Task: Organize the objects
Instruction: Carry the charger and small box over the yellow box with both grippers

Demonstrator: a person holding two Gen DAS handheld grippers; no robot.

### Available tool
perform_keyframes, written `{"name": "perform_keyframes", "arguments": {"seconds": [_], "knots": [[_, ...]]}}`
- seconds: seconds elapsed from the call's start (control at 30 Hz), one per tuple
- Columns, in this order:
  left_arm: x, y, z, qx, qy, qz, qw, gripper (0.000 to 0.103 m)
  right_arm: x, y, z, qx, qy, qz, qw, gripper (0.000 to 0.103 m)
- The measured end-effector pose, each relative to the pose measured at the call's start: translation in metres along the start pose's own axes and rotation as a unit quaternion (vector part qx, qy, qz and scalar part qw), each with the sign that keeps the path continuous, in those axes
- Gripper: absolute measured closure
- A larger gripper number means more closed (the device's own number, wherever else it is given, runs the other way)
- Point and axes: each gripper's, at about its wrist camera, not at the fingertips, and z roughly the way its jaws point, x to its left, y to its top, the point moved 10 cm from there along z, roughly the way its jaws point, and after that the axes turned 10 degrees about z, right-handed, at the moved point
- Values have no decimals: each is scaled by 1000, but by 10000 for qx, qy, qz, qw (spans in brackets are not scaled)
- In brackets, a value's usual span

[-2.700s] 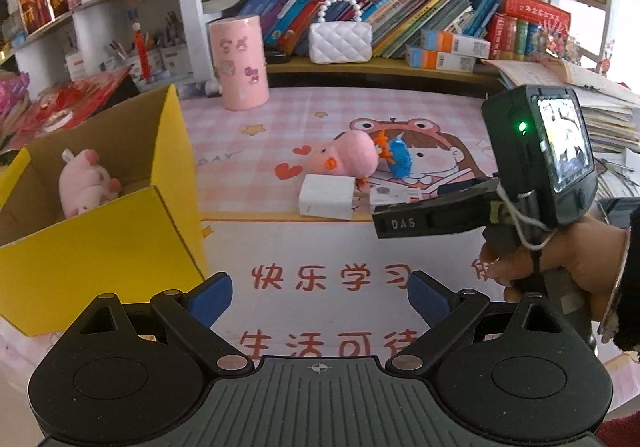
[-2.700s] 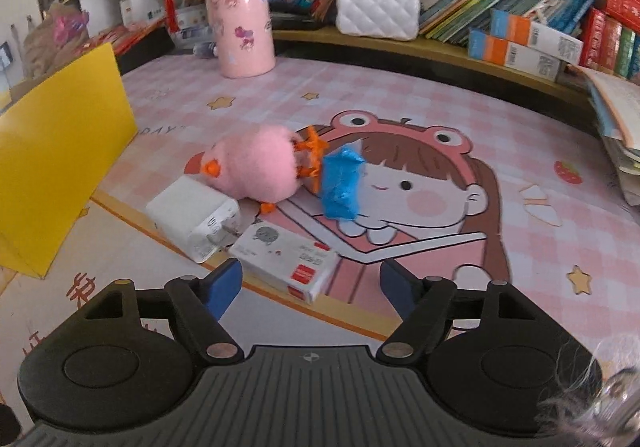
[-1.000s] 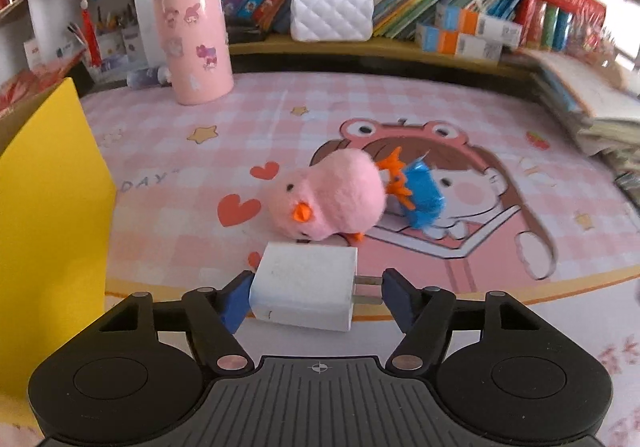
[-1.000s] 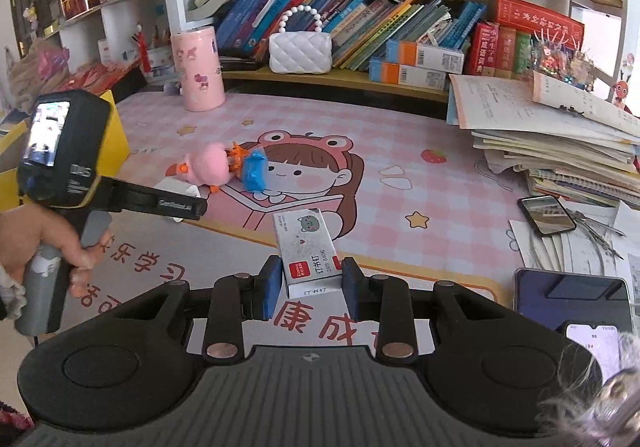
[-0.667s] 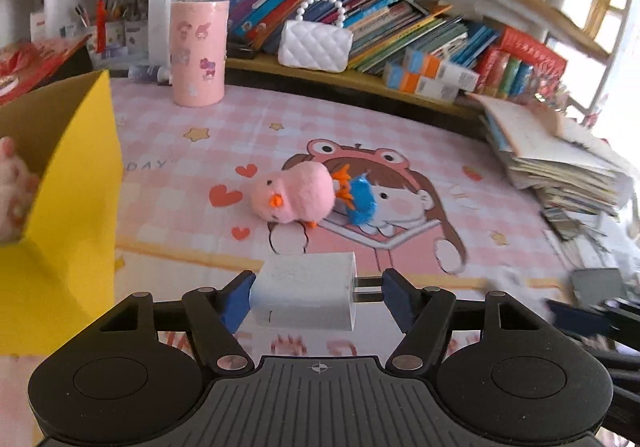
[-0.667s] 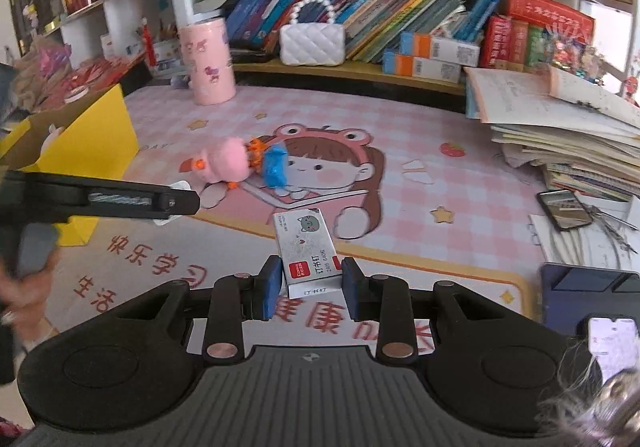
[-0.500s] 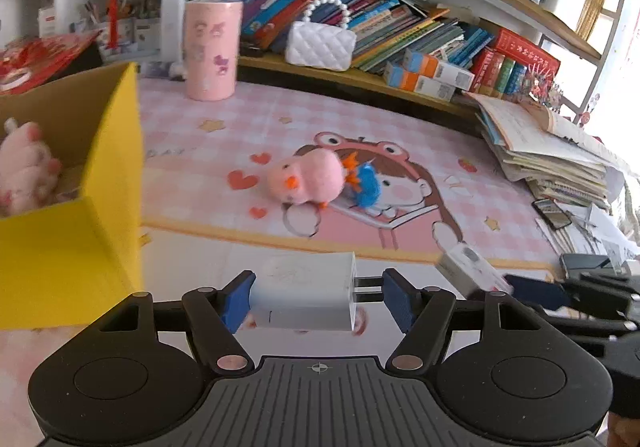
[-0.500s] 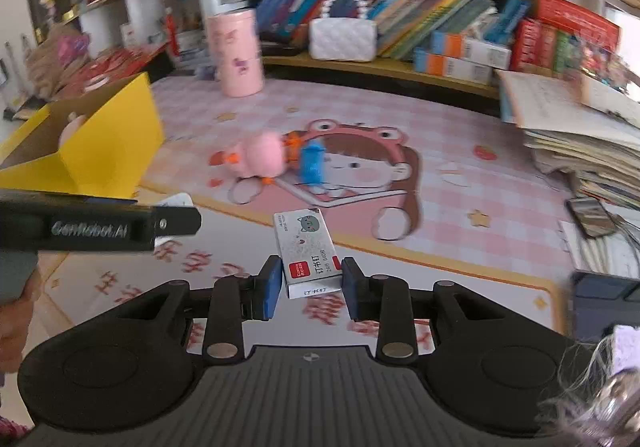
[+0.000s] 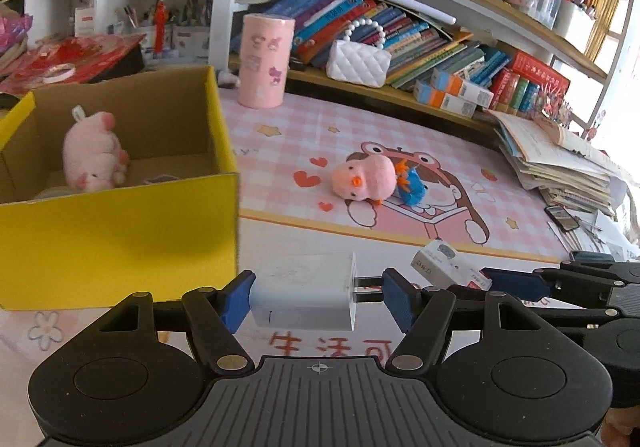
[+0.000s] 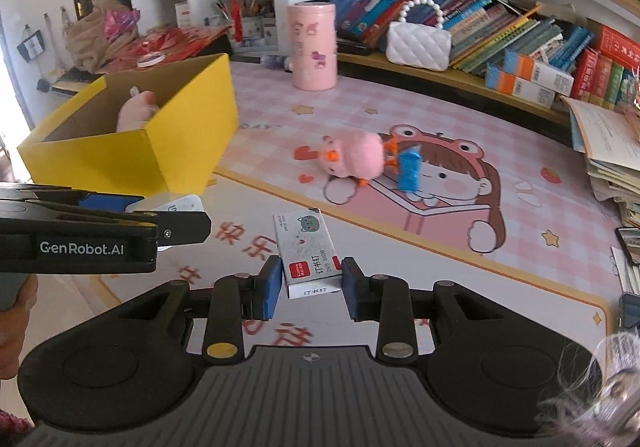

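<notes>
- Left wrist view: the left gripper (image 9: 318, 297) is clamped on a white charger (image 9: 304, 297), one blue pad on its body, the other on the prongs, held above the mat (image 9: 280, 151).
- The yellow box (image 9: 120, 239) stands open at left with a pink plush pig (image 9: 94, 157) inside.
- A pink plush duck (image 9: 366, 179) lies on the mat's cartoon girl, touching a blue toy (image 9: 414, 193).
- Red Chinese characters on the mat show below the charger.
- Behind: a pink canister (image 9: 264, 61), a white quilted purse (image 9: 358, 63), shelves of leaning books.
- Right wrist view: the right gripper (image 10: 308, 289) is closed on a small staple box (image 10: 308, 251) with a cat drawing, a red label and "24/6".
- The other gripper's side reads "GenRobot.AI"; it sits just before the yellow box.
- A paper stack (image 10: 604, 151) lies at right.
</notes>
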Motion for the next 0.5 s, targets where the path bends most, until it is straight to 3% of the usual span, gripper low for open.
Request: {"name": "perform_keyframes", "arguments": {"seconds": [0.5], "knots": [[64,-29,-52,-155,238,-324,9991,35,90,-17,-7,55,324,-435,9985,73]]}}
